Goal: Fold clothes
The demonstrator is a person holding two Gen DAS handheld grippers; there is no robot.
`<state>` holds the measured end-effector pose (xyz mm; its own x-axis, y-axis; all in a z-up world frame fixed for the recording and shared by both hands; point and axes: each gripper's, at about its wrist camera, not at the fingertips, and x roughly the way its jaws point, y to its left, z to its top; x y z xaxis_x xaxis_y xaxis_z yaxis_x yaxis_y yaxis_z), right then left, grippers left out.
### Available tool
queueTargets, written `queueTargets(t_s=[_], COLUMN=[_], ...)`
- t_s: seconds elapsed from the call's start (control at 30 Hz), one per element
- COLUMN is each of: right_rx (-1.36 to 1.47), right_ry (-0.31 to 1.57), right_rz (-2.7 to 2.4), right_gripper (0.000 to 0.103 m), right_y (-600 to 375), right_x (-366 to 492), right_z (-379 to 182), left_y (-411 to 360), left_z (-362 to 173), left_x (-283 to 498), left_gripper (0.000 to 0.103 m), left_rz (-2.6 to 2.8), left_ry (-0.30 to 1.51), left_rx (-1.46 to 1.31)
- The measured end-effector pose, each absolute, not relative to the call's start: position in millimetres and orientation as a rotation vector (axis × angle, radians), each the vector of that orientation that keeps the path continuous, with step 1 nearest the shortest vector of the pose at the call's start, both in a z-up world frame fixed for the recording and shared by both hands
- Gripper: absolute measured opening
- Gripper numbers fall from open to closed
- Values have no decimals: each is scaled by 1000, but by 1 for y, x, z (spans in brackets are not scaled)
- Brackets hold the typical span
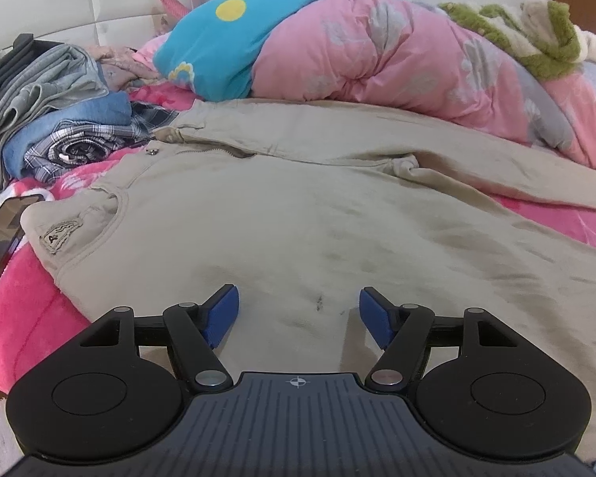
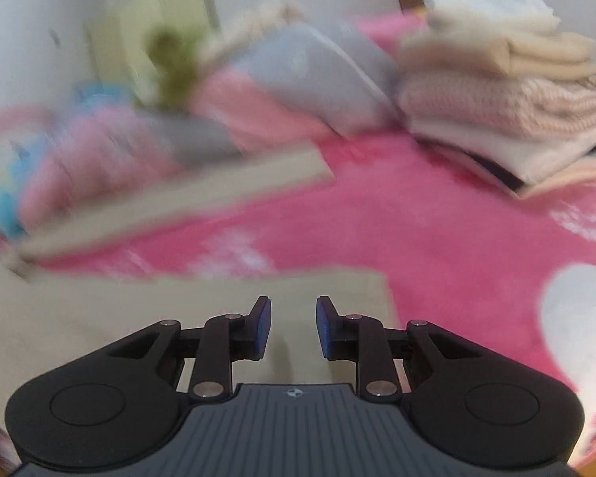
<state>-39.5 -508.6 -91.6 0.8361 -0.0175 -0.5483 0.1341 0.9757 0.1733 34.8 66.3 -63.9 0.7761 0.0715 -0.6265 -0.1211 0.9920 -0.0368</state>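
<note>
Beige trousers (image 1: pixel 298 206) lie spread flat across the pink bedspread (image 1: pixel 28 310), with the waistband, button and a sewn label toward the left. My left gripper (image 1: pixel 298 298) hovers over the seat of the trousers, open, its blue pads (image 1: pixel 224 314) well apart with only cloth below. The right wrist view is blurred. In it my right gripper (image 2: pixel 294 310) sits over the hem end of a beige trouser leg (image 2: pixel 178 318); its jaws stand a narrow gap apart with nothing between them. The other leg (image 2: pixel 178 190) stretches away farther back.
A loose heap of grey, blue and plaid clothes (image 1: pixel 59 119) sits at the left. A pink quilt (image 1: pixel 377 51), a blue blanket (image 1: pixel 226 39) and a green plush toy (image 1: pixel 536 31) line the back. A dark phone (image 1: pixel 0 246) lies at the left edge. Folded cream clothes (image 2: pixel 504 99) are stacked at the right.
</note>
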Motion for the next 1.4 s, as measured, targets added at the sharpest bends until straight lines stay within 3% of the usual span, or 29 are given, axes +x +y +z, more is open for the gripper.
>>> queueTargets(t_s=[0.03,0.13,0.33,0.47,0.57,0.83,0.97,1.07,1.17,1.27,1.33,1.4], right_rx=[253,336,214,141,103,217,301,419,415,320,248,335], right_ry=[584,589,643,731,734,825,815,781,775,876,946,938], right_rz=[-138,-275,52,-18,-266,240,100,-102,-68,197,277,175], right_gripper=[13,15,16,11,14,15,0,0,4,19,17,3], right_y=[-523,-548,-485,-474,-486,-450,-492,-531,-521,-472,-453,-478], right_x=[-40,-43,-23,24,43,16,31,30,25,29,37,52], right_z=[-93,-85,-60,-77,-72,-63,-77,-68,-46,-48,-57,-61], left_y=[68,73,72,73,76,77,82,86,90,91,90,91], left_z=[-65,-66,-70,-71,-71,-72,-71,-70,-68,-66,-64,-62], left_x=[34,34,33,33,34,36,33,32,31,29,27,23], left_gripper=[68,68,68,68,68,70,70,70,70,70,70,70], left_rz=[100,97,88,75,65,56,39,30,21,13,3,-5], left_ry=[674,669,658,654,651,650,645,642,644,646,646,642], left_rx=[-80,-95,-80,-65,-72,-76,-94,-112,-128,-136,-136,-136])
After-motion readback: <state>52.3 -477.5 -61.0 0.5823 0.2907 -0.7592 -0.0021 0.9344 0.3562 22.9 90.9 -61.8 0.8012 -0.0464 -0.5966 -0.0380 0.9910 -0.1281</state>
